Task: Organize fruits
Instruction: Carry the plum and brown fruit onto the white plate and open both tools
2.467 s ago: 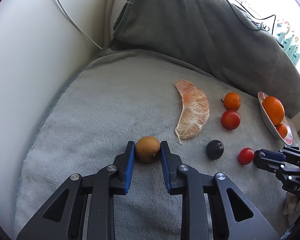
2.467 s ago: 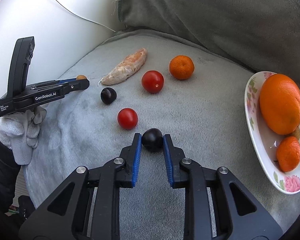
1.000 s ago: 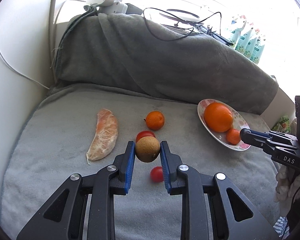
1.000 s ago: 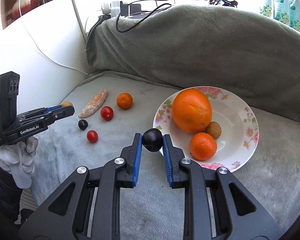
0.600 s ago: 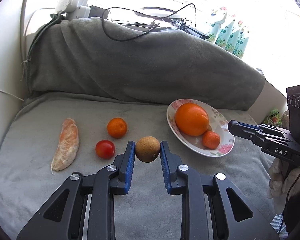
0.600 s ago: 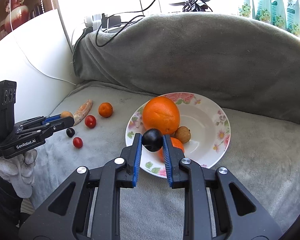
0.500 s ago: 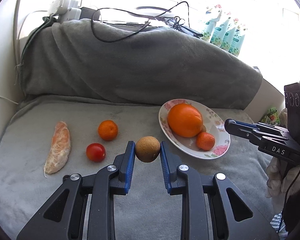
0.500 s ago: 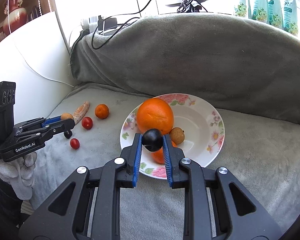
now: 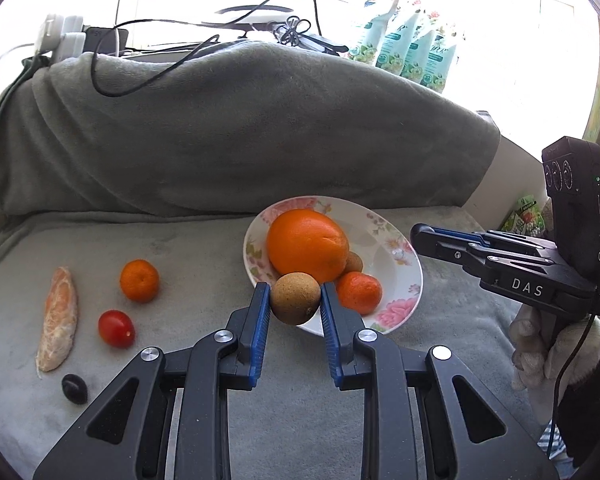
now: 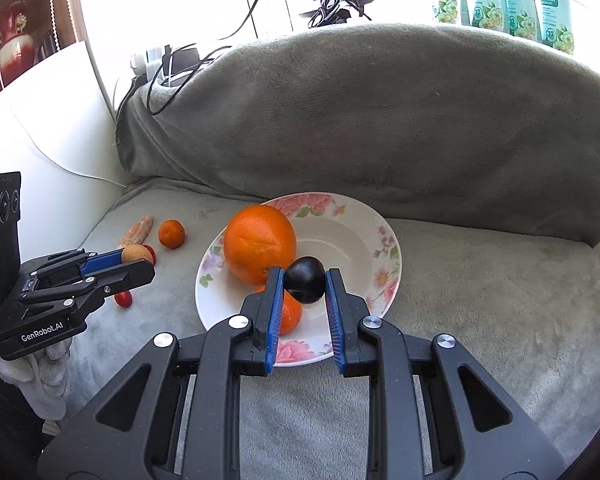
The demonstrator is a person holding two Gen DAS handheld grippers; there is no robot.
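My left gripper (image 9: pixel 295 298) is shut on a small brown round fruit (image 9: pixel 295 297) and holds it in the air just short of the near rim of the floral plate (image 9: pixel 396 248). My right gripper (image 10: pixel 305 274) is shut on a dark plum (image 10: pixel 305 273) and holds it over the plate (image 10: pixel 352 236). The plate holds a big orange (image 9: pixel 307 243), a tangerine (image 9: pixel 359 292) and a small brown fruit (image 9: pixel 353 262). On the blanket to the left lie a tangerine (image 9: pixel 139 280), a red tomato (image 9: pixel 116 328), a peeled citrus segment (image 9: pixel 58 316) and a dark plum (image 9: pixel 74 388).
A grey blanket (image 9: pixel 220 128) covers the seat and the raised back behind the plate. Cables and a power strip (image 9: pixel 66 36) lie on the sill above it, with green pouches (image 9: pixel 412 48) at the right. A white wall (image 10: pixel 52 152) bounds the left side.
Both grippers have carried their fruits from the left of the blanket to the plate. The plate has grown larger and more central in both views. Both grips are unchanged.
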